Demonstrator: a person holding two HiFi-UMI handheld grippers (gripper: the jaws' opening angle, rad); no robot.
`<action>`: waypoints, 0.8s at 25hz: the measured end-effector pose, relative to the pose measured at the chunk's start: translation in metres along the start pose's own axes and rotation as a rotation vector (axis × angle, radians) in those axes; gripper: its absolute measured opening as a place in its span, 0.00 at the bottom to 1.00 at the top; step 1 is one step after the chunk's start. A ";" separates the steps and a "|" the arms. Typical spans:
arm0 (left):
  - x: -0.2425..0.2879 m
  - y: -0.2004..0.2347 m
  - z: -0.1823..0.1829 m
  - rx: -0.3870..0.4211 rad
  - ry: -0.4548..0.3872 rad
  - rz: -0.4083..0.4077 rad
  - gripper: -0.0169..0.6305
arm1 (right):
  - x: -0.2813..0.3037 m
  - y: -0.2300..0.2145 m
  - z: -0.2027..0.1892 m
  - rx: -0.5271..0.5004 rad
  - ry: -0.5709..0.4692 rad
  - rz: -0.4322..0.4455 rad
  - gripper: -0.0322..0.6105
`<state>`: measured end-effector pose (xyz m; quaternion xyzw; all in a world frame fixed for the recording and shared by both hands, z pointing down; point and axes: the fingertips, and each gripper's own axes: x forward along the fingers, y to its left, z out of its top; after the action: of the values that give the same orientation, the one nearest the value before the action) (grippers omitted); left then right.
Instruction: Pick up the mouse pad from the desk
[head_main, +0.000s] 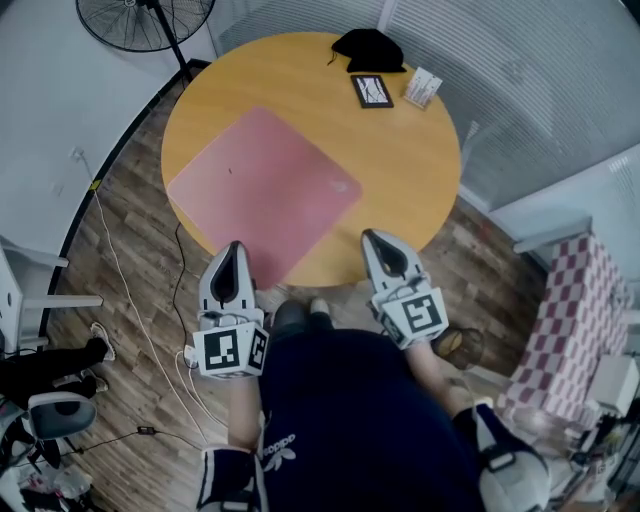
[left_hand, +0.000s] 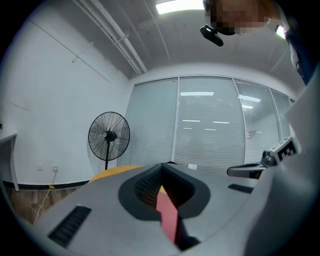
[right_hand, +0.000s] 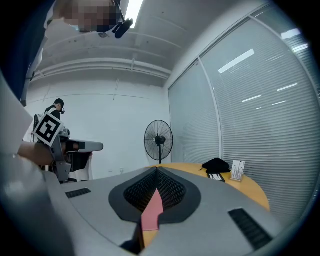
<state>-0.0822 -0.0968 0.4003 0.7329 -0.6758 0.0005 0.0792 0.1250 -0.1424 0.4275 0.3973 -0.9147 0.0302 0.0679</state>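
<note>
Low in the head view, left gripper (head_main: 236, 247) and right gripper (head_main: 368, 236) sit clenched and empty beside the thin, limp-looking mouse pad (head_main: 265, 190), best pinched at its apparently overhanging lower edge.

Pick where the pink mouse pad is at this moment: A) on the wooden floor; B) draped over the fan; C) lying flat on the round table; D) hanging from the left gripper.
C: in the head view the mouse pad lies flat on the yellow table, while the left gripper and right gripper hover at the table's near edge, jaws together.
</note>
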 end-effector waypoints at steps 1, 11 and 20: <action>0.001 0.002 0.000 0.003 0.002 0.001 0.03 | 0.002 0.000 0.000 0.007 0.001 -0.003 0.05; 0.023 0.023 0.005 0.012 0.001 -0.013 0.03 | 0.021 0.009 0.014 0.021 -0.034 0.013 0.05; 0.028 0.053 0.009 0.016 0.043 -0.040 0.03 | 0.044 0.025 0.032 0.030 -0.050 -0.015 0.05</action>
<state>-0.1332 -0.1295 0.4006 0.7465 -0.6592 0.0203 0.0878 0.0735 -0.1606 0.4020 0.4057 -0.9126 0.0334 0.0393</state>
